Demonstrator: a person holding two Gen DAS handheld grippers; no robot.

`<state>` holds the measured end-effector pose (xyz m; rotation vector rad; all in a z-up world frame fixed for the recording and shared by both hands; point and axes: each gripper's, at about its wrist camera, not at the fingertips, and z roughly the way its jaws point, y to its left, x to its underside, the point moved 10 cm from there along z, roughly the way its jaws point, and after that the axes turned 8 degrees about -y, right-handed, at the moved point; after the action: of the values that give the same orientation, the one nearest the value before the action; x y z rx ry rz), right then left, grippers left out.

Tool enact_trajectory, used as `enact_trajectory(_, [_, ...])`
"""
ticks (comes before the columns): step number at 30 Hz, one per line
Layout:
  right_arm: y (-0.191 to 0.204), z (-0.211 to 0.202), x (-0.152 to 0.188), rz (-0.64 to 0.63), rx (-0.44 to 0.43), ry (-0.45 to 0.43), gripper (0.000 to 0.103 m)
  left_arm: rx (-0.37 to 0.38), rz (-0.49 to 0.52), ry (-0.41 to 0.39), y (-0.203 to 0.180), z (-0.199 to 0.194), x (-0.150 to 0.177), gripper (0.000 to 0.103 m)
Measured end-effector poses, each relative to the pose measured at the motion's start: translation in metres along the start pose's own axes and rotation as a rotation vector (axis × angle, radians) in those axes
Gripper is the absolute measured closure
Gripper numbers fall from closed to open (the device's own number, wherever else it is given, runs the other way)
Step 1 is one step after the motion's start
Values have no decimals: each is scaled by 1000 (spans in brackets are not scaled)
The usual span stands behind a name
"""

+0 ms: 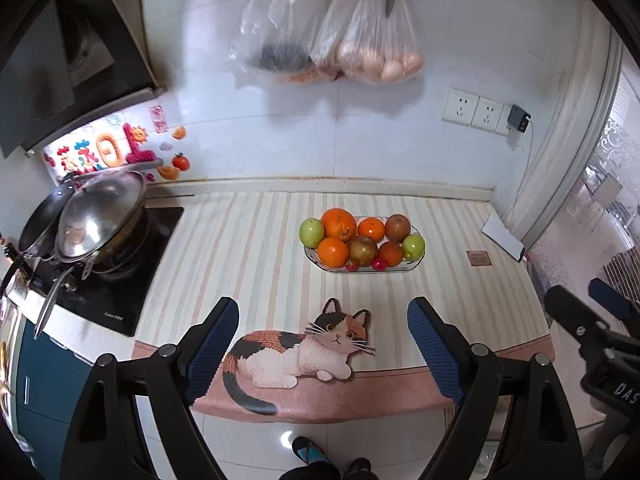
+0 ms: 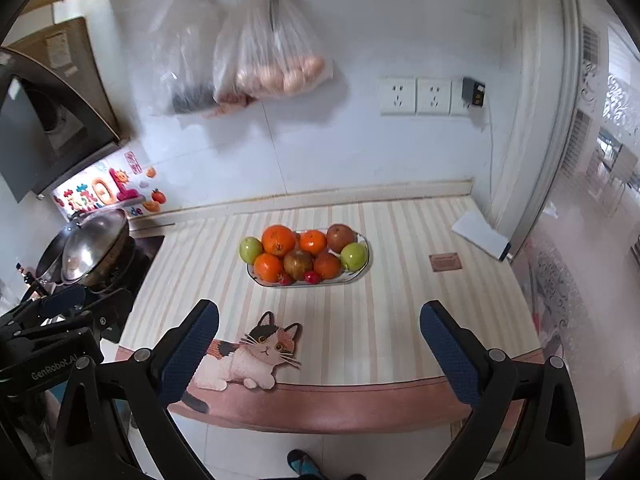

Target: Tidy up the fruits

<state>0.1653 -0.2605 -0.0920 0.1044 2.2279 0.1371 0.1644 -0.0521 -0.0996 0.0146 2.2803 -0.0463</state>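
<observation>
Left wrist view: the left hand-held gripper (image 1: 323, 340) is spread wide and holds nothing; its two blue-padded fingers (image 1: 212, 350) frame the near edge of the counter (image 1: 248, 240). The fruit plate (image 1: 412, 266) lies straight ahead on the far side, slightly right of the centre line between the fingers and well apart from them. The plate's long axis runs left to right, across the line of approach. Green apples (image 1: 312, 231) occupy both ends; oranges (image 1: 339, 224) and darker fruit fill the middle. The right hand-held gripper (image 1: 588, 304) shows at the right edge. Right wrist view: the right hand-held gripper (image 2: 320, 344) is likewise fully spread and empty. The fruit plate (image 2: 256, 276) lies ahead on the far side, slightly left of its centre line. Judgement: neither hand-held gripper is clearly nearer; each is better placed for the plate end on its own side, and either must advance forward over the cat-shaped mat (image 2: 244, 356) to reach the fruit.
</observation>
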Motion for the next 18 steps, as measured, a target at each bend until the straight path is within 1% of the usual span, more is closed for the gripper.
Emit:
enact_trajectory(8, [4,-59,6,-37,-33,-48,0,-2,-13,-44,-6,-50,13,17])
enact_trajectory(12, [8,-76,13,-45,-49,-54,0,-5,1,-65,-9,-70,18,17])
enact_trajectory(18, [9,-87,19,-55,-54,-61,0,-15,-4,-83,-9,-83,23,17])
